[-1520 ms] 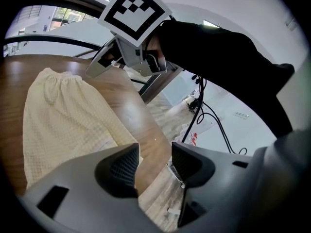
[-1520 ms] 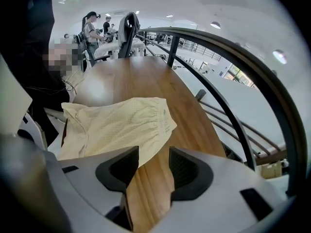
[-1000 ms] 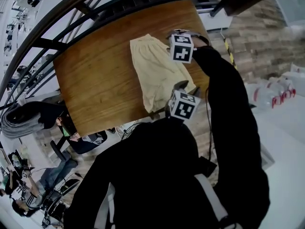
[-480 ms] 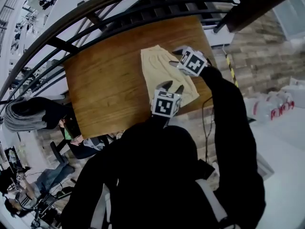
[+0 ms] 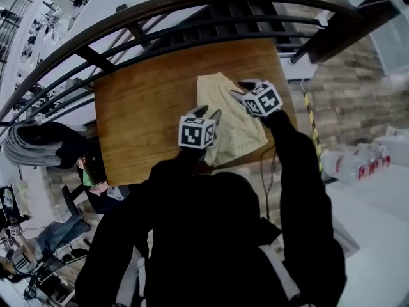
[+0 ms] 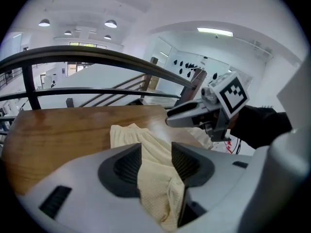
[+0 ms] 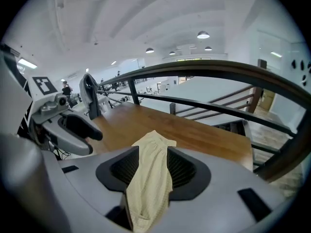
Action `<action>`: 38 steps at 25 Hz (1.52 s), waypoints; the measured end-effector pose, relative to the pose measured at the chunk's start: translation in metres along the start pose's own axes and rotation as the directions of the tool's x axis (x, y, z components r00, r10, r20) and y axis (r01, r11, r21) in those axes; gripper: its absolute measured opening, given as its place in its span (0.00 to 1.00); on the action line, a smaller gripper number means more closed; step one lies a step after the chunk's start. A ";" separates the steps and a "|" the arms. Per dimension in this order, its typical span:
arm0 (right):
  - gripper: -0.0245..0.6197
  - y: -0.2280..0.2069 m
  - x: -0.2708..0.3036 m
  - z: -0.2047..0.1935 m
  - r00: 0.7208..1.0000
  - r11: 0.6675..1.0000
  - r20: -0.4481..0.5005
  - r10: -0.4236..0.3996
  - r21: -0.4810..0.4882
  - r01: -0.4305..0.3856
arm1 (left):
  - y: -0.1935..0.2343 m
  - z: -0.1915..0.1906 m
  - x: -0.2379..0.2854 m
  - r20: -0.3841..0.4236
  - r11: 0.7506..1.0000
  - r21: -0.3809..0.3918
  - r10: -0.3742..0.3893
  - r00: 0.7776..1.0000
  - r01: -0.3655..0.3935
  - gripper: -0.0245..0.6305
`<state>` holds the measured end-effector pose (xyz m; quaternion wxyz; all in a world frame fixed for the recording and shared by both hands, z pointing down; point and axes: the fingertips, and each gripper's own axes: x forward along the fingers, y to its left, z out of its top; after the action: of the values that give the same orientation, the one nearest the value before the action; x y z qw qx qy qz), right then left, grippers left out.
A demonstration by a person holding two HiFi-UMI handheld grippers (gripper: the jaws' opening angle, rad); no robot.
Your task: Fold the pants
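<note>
Pale yellow pants point(image 5: 231, 121) lie on the right half of a wooden table point(image 5: 140, 120), waistband at the far end. My left gripper point(image 5: 208, 116) is at the pants' left edge and is shut on a bunch of the fabric point(image 6: 156, 176), which hangs between its jaws. At the right edge, my right gripper point(image 5: 241, 93) is likewise shut on a fold of the pants point(image 7: 148, 178). The two grippers face each other across the cloth: the right gripper point(image 6: 192, 114) shows in the left gripper view, the left gripper point(image 7: 73, 127) in the right gripper view.
A dark curved railing point(image 5: 192, 8) runs past the table's far side. The pants reach the table's near right edge. Below the table level, people sit at the left point(image 5: 38, 235), and white bags point(image 5: 358, 165) lie at the right.
Both grippers have risen with fabric in them. The left gripper has moved leftward from the near hem to the pants' left edge; the right one has come nearer along the right side.
</note>
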<state>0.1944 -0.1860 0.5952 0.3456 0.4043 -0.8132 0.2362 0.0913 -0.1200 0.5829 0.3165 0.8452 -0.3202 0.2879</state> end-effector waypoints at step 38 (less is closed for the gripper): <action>0.23 -0.067 0.148 0.010 0.971 0.986 -0.176 0.164 0.058 -0.156 | 0.157 0.056 0.121 -0.070 0.984 -0.165 0.062 0.996 -0.073 0.29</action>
<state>0.1817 -0.3036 0.7068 0.3888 0.3220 -0.8030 0.3167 0.0698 -0.2971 0.6859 0.3864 0.7947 -0.3614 0.2976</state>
